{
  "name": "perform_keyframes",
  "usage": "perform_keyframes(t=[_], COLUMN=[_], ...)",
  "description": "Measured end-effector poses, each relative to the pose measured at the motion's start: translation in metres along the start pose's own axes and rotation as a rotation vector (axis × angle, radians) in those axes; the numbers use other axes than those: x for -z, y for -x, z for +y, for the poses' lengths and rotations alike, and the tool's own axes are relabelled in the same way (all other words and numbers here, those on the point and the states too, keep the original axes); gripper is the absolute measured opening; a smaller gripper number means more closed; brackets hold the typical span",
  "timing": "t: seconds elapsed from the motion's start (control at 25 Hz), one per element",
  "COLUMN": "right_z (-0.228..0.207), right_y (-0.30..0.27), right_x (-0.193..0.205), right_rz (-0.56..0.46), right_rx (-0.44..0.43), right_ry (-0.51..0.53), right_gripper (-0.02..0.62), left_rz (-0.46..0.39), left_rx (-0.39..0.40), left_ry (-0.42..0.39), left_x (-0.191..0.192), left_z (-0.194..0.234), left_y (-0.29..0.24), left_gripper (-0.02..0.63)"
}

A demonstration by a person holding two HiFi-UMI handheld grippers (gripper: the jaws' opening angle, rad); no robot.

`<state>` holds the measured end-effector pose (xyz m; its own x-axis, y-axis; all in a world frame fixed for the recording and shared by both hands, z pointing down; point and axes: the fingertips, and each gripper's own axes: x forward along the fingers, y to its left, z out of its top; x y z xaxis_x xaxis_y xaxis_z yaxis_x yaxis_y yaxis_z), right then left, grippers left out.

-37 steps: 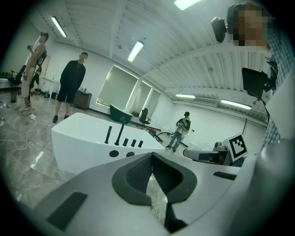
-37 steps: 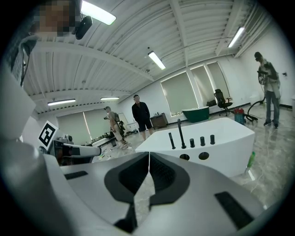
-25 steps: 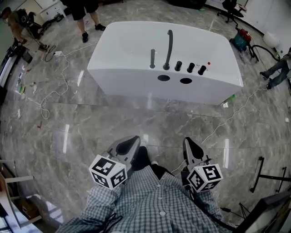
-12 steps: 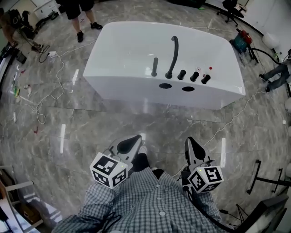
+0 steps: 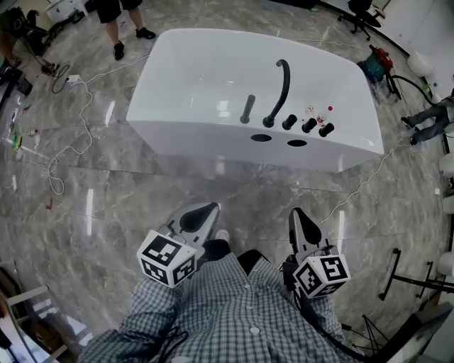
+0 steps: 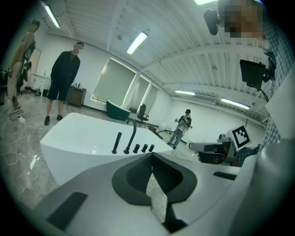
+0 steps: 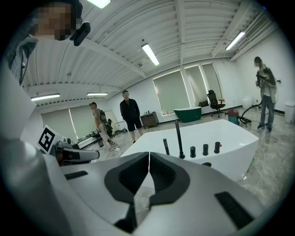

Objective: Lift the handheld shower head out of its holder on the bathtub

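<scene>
A white bathtub stands on the marble floor ahead of me. On its near rim the handheld shower head sits upright as a short black stick in its holder, left of the tall curved black spout and three black knobs. My left gripper and right gripper are held side by side close to my body, well short of the tub, both shut and empty. The left gripper view shows the shower head beyond the shut jaws. In the right gripper view the shower head stands likewise far off.
White cables trail over the floor at the left, and another cable runs from the tub's right end. A person stands behind the tub's left corner. Black stands and a second person are at the right.
The bathtub has come nearer and lower in the head view as I walk toward it. Both grippers keep their place before my body, still shut.
</scene>
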<state>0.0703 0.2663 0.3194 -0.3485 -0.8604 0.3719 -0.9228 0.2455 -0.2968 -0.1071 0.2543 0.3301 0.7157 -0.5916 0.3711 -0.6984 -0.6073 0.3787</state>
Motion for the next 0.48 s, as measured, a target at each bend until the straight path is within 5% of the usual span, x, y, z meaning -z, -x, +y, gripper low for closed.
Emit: perform_keyframes(t=[0.48], right_z=[-0.008], right_y=[-0.035], right_x=[-0.010], right_rz=[0.020], right_rx=[-0.002], right_ry=[0.016], right_gripper=[0.018], left_rz=[0.005], left_rx=[-0.019], left_ry=[0.026], left_x=[-0.007], left_z=[0.028], left_y=[-0.010], left_gripper=[0.009])
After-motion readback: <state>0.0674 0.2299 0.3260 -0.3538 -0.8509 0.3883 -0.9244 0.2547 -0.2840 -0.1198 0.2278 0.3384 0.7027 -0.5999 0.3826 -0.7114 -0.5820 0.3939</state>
